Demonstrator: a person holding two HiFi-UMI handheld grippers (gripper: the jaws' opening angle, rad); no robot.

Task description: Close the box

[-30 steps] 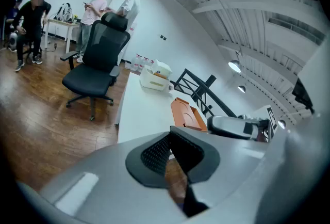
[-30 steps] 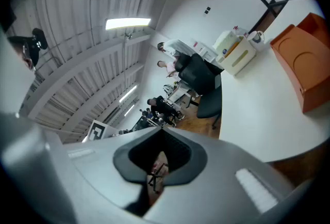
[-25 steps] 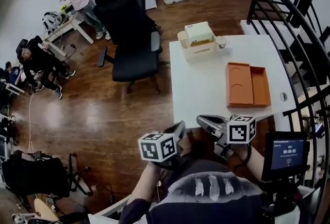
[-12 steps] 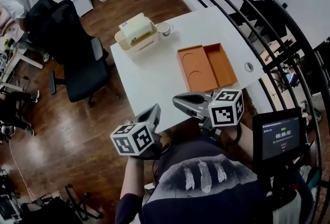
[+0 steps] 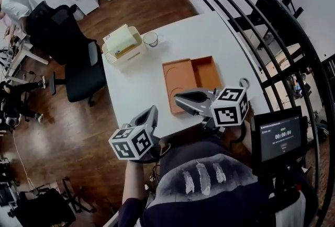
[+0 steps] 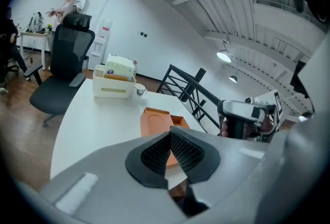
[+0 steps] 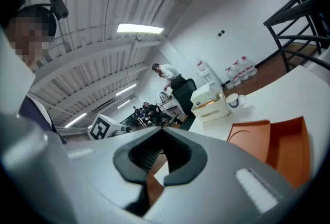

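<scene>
An orange box (image 5: pixel 192 81) lies open on the white table (image 5: pixel 220 37), its lid (image 5: pixel 177 84) folded out flat to the left of the tray (image 5: pixel 207 76). Both grippers hover at the table's near edge, short of the box. My right gripper (image 5: pixel 178 98) points left just in front of the lid, jaws together and empty. My left gripper (image 5: pixel 152 111) sits lower left, beyond the table edge, also shut on nothing. The left gripper view shows its pads (image 6: pixel 170 134) meeting, with the box (image 6: pixel 154 121) ahead. From the right gripper (image 7: pixel 161 132) the box (image 7: pixel 273 140) is at the right.
A cream basket (image 5: pixel 121 45) holding a tissue box and a cup (image 5: pixel 150 38) stand at the table's far left corner. A black office chair (image 5: pixel 63 37) is left of the table, a black railing (image 5: pixel 272 22) on the right. A timer screen (image 5: pixel 276 139) is at my right.
The head view has swung and the box now lies closer to both grippers. The grippers have kept their pose near the table's edge, jaws unchanged.
</scene>
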